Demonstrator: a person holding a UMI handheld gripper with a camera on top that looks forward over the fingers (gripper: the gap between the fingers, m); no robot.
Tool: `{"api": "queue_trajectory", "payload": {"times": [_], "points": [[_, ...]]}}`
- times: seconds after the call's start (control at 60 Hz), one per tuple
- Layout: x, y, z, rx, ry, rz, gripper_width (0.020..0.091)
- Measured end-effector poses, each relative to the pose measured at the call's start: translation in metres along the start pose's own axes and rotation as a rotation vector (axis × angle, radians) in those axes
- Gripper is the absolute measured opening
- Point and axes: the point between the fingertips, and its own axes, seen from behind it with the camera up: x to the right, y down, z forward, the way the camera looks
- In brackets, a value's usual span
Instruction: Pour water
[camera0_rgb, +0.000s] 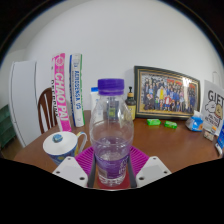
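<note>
Jaws pinch clear bottle (111, 135) (purple cap) over brown table (170, 140); framed photo (167, 96), books (68, 88) against white wall.

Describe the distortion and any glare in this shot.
Gripper view: fisheye bends the table edge and leans the books inward; soft highlights sit on the clear bottle between the fingers; the framed photo shows mild sheen.

A framed group photograph (167, 95) stands on a wooden table (175, 143) against a white wall, right of upright books (69, 92); small green items (162, 123) lie before it.
</note>
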Motion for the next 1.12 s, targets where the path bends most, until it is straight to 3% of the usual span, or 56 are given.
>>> {"api": "queue_trajectory", "payload": {"times": [0.05,0.133,0.167,0.217,0.65,1.117], "points": [[0.001,0.006,0.001,-0.038,0.003,0.012,0.0540],[0.001,0.013,-0.007,-0.105,0.019,0.026,0.0799],[0.001,0.012,-0.012,-0.117,0.030,0.024,0.0870],[0.002,0.011,-0.025,-0.141,0.055,0.014,0.0847],[-0.057,-0.013,-0.198,-0.303,0.291,0.025,0.0855],[-0.099,-0.006,-0.259,-0.315,0.307,0.067,0.0858]]}}
